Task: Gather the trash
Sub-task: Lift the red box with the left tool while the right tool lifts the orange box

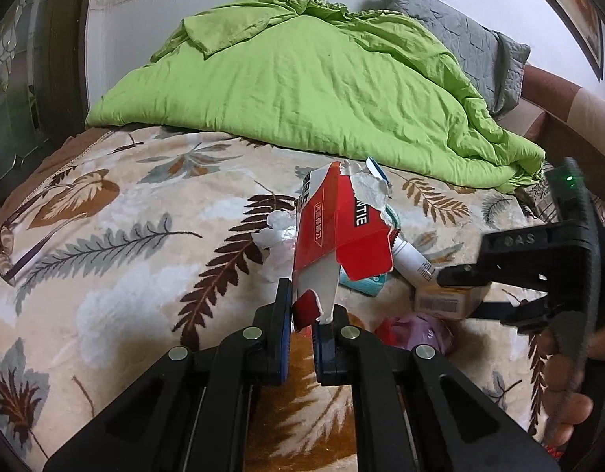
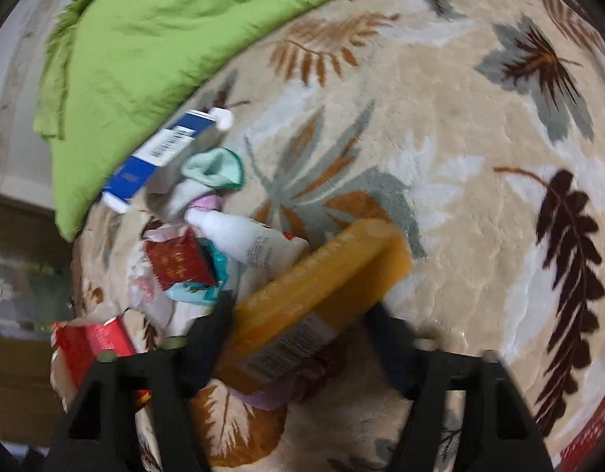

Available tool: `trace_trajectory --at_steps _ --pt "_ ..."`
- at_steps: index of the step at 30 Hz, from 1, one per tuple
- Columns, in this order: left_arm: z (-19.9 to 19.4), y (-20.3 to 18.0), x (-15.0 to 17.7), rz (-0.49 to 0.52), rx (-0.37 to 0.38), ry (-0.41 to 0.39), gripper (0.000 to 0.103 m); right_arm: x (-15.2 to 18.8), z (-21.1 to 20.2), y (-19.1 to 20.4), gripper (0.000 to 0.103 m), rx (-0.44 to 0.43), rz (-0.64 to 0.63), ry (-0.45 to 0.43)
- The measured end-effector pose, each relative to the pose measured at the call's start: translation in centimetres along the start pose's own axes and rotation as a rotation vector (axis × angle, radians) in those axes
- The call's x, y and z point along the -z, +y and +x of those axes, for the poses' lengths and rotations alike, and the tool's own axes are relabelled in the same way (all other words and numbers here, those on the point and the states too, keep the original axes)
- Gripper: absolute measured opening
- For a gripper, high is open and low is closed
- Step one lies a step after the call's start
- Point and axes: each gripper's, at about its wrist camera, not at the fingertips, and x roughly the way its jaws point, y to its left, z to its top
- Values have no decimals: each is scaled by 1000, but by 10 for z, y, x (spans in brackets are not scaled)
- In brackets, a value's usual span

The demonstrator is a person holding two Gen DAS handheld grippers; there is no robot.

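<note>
My left gripper (image 1: 306,306) is shut on the bottom edge of a torn red and white carton (image 1: 342,232), which stands up above the bed. That carton also shows at the lower left of the right wrist view (image 2: 94,342). My right gripper (image 2: 298,326) is closed on a long yellow box (image 2: 322,275) with a barcode, one finger on each side. From the left wrist view the right gripper (image 1: 463,295) comes in from the right with the yellow box (image 1: 440,303) between its fingers. Both sit over a trash pile: white tube (image 2: 247,236), blue box (image 2: 161,157), small red pack (image 2: 176,259), teal wrapper (image 2: 196,291).
The trash lies on a leaf-patterned blanket (image 1: 125,236) covering the bed. A bunched green duvet (image 1: 302,78) and a grey pillow (image 1: 460,39) fill the far side. A pink bag (image 1: 416,330) lies under the grippers. Eyeglasses (image 1: 7,244) rest at the left edge. A hand (image 1: 566,405) holds the right gripper.
</note>
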Motion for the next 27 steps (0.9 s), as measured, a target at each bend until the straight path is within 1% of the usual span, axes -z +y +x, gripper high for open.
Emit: trace_trajectory --at_steps 1,2,3,4,6,7,9,12,15,18,20,24,27 --pt "0 -1 1 5 2 0 8 1 -6 -1 44 -28 -15 -12" --pt "-1 -4 1 10 4 -1 8 3 -12 -2 41 -54 -28 -26" --pt "-1 -6 2 16 8 -2 8 5 -19 -3 31 -70 -48 -43" --pt "-2 -7 3 18 13 -2 8 8 -26 -5 28 -78 -72 -64" --pt "-4 -10 4 26 23 -5 8 16 -38 -8 25 -123 -103 -107" --pt "-5 -12 4 33 24 -7 8 21 -45 -8 25 -142 -123 -132" --pt "-6 -15 6 41 32 -10 8 37 -58 -8 25 -147 -187 -205" --pt "-12 -20 7 59 33 -20 8 67 -73 -4 25 -120 -291 -305" --pt "-21 -23 11 69 37 -27 8 97 -80 1 25 -93 -381 -373" --pt "-31 -23 15 67 40 -29 8 118 -88 5 25 -74 -457 -413" --pt "-40 -22 17 66 40 -35 8 124 -92 7 25 -69 -481 -426" --pt "-64 -20 30 77 38 -44 8 132 -103 5 25 -63 -505 -446" --pt "-75 -21 41 92 23 -39 8 135 -106 1 25 -54 -515 -440"
